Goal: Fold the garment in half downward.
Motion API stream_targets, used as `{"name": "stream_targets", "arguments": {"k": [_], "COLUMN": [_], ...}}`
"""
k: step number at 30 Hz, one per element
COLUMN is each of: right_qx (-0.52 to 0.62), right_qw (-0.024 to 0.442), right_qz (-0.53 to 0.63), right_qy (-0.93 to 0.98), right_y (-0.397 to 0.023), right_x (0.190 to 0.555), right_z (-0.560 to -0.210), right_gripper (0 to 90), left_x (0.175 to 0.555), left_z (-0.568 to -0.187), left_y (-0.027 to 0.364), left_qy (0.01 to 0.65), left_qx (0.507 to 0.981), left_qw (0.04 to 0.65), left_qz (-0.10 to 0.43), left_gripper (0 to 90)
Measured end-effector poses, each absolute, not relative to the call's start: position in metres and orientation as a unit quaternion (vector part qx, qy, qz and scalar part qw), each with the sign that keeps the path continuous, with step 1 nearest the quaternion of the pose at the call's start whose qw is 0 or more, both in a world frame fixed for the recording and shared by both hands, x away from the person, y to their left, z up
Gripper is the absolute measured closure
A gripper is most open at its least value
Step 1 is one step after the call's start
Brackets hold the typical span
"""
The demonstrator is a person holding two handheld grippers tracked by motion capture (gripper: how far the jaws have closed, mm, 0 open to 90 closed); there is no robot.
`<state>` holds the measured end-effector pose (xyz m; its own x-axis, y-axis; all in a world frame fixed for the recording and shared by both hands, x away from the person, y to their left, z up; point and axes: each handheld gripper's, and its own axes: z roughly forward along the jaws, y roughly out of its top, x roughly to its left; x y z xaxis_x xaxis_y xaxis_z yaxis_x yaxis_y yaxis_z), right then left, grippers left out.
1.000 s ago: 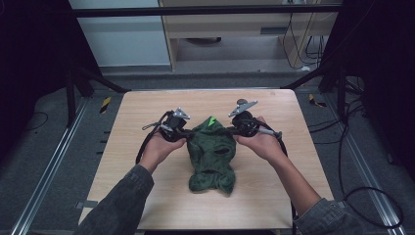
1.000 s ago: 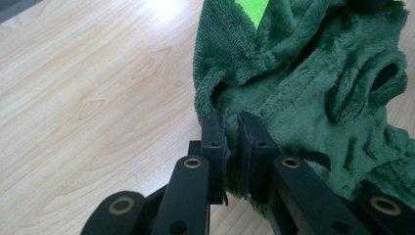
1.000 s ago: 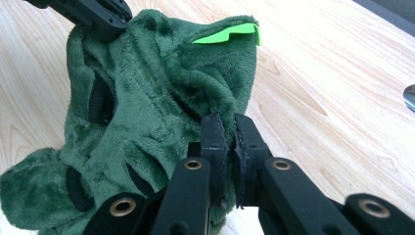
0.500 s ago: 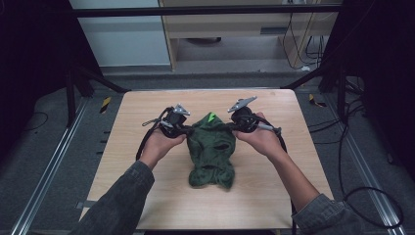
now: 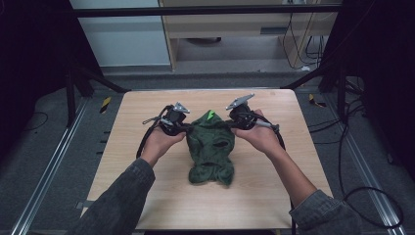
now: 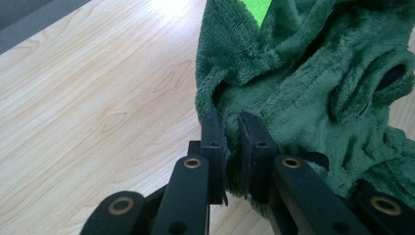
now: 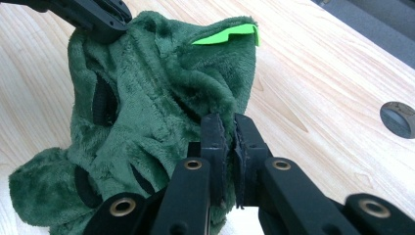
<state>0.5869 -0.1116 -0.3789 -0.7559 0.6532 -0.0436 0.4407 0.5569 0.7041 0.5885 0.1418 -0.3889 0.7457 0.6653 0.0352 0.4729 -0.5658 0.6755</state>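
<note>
Over the counter (image 5: 147,196), you had the left claw (image 6: 230,128) and right claw (image 7: 227,129) each pinching the green fleece garment's (image 5: 210,147) top edge.

Garment (image 5: 210,147): dark green plush fleece cloth, matt, fuzzy pile. Table (image 5: 147,191): pale wood-grain top, smooth, faint sheen. Gripper jaws: matt black plastic

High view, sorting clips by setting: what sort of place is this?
Probably a lab recording rig: a wooden table inside a black metal frame, with loose cables on the grey floor.
</note>
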Motion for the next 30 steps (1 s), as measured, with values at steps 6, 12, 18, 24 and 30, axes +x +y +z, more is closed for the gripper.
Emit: {"name": "stream_targets", "arguments": {"k": [6,12,18,24,30], "right_qx": [0.315,0.321,0.318,0.316,0.312], "right_qw": [0.159,0.165,0.168,0.165,0.163], "right_qz": [0.35,0.352,0.348,0.352,0.363], "right_qy": [0.868,0.864,0.866,0.865,0.863], "right_y": [-0.112,-0.114,-0.115,-0.118,-0.117], "right_x": [0.591,0.596,0.593,0.586,0.576], "right_z": [-0.374,-0.374,-0.379,-0.382,-0.386], "right_gripper": [84.7,84.6,84.5,84.4,84.3], "left_x": [0.593,0.597,0.592,0.584,0.577], "left_z": [-0.382,-0.382,-0.385,-0.386,-0.39], "left_y": [0.14,0.137,0.135,0.135,0.139], "left_qy": [0.327,0.328,0.32,0.318,0.321], "left_qx": [0.869,0.867,0.872,0.872,0.871], "left_qw": [0.338,0.338,0.334,0.336,0.338], "left_qz": [0.155,0.161,0.161,0.161,0.157], "left_gripper": [81.9,82.0,81.9,82.0,82.1]}}
